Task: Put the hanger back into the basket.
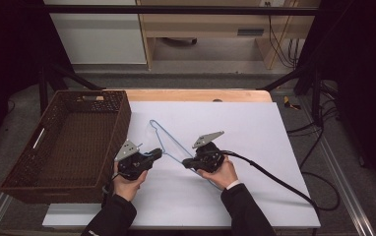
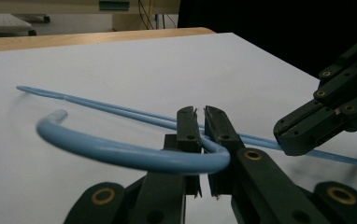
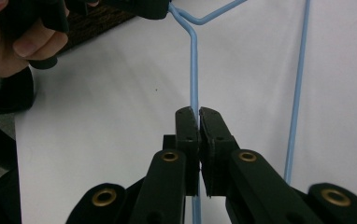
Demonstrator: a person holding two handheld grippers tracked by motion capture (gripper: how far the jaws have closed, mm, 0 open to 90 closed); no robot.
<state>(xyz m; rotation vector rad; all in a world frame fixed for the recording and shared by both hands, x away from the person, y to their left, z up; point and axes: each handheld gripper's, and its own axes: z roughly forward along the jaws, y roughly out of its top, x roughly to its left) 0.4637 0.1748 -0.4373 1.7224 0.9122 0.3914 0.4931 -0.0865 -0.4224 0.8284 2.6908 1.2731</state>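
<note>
The person's dark sleeves came in closest to the high camera, each hand wrapped around a hand-held gripper. To the left of the left hand-held gripper sat the large brown wicker basket, its long side running alongside that hand. Under both tools lay the desk, covered by a white sheet. Between and just ahead of the two tools rested the light blue wire hanger, its hook pointing away from the person.

The left hand-held gripper was clenched on the hanger where the hook bends into the neck; in the left gripper view the blue hook curved out to the left of its pinched jaws. The right hand-held gripper was clenched on one straight arm of the hanger; in the right gripper view the wire ran straight ahead out of its jaws toward the twisted neck, with the hanger's other wire just to its right.
</note>
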